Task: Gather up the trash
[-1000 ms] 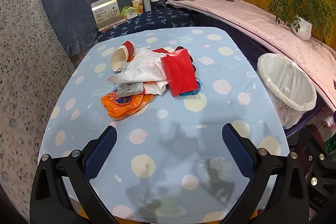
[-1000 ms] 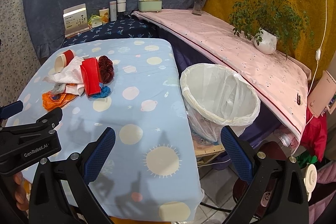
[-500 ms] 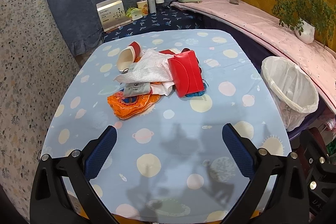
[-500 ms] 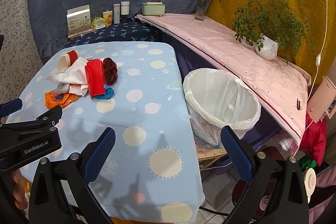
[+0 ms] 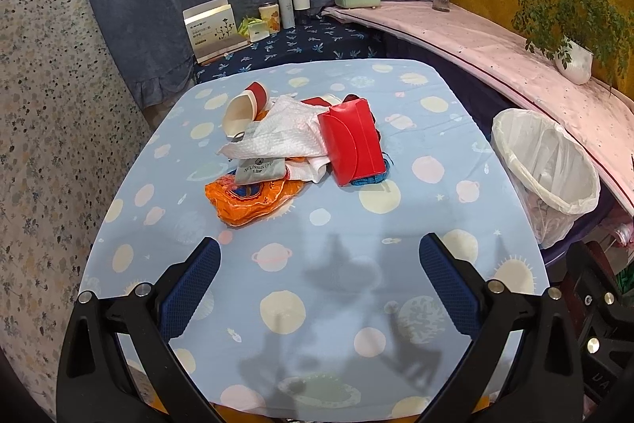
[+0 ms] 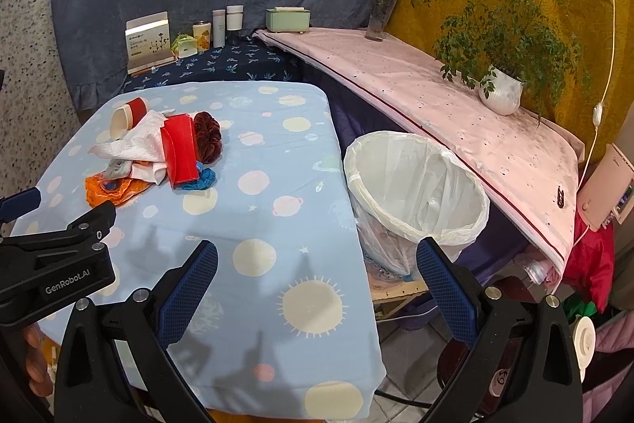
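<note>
Both tongs, left [image 5: 319, 274] & right [image 6: 317, 278], spread, empty; red box [image 5: 352, 145] partly hides maroon scrunchie [image 6: 207, 136].

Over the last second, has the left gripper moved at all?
Yes. The left gripper has pulled back and up from the trash pile: pile, table edge and bin sit smaller and higher in its view. Jaws wide open.

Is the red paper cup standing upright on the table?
No, the red paper cup lies on its side at the far edge of the trash pile, with its white open mouth turned toward the left gripper.
</note>
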Demonstrator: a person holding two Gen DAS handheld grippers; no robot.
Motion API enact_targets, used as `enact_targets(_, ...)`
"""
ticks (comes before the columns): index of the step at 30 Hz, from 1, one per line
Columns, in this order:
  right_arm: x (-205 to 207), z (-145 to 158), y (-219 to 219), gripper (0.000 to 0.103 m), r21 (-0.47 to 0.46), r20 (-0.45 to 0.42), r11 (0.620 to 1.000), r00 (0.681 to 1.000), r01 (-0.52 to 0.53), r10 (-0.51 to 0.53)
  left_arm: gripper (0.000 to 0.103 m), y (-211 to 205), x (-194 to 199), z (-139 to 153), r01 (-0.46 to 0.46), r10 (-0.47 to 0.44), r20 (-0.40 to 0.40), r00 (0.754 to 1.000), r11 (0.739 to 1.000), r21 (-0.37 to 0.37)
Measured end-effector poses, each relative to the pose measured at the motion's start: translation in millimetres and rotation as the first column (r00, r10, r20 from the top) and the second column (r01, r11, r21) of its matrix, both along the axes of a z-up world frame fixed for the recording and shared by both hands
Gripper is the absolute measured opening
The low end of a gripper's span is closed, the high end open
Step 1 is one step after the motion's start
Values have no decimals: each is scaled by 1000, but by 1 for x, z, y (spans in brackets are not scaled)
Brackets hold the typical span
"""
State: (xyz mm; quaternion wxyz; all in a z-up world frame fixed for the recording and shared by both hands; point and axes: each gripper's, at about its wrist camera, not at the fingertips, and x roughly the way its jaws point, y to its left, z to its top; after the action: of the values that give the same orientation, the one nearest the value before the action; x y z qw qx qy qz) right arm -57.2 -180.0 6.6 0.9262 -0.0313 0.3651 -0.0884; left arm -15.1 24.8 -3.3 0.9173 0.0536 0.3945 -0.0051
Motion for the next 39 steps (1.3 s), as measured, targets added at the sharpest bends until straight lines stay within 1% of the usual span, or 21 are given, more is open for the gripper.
enact_targets(10, 0, 0, -1, 96, 0, 3, 1000, 1000, 6, -6, 96, -3, -2, 1, 17, -17, -3, 1000, 1000, -2)
enact_targets(30, 3, 0, -4, 96, -5, 4, 1000, 1000, 9, -9, 96, -2, 3, -1, 18, -18, -3, 1000, 1000, 4)
enact_targets(39, 9, 2, -5, 96, -7, 23, 1000, 1000, 20, -20, 96, -2, 5, -1, 20, -20, -3, 1000, 1000, 5)
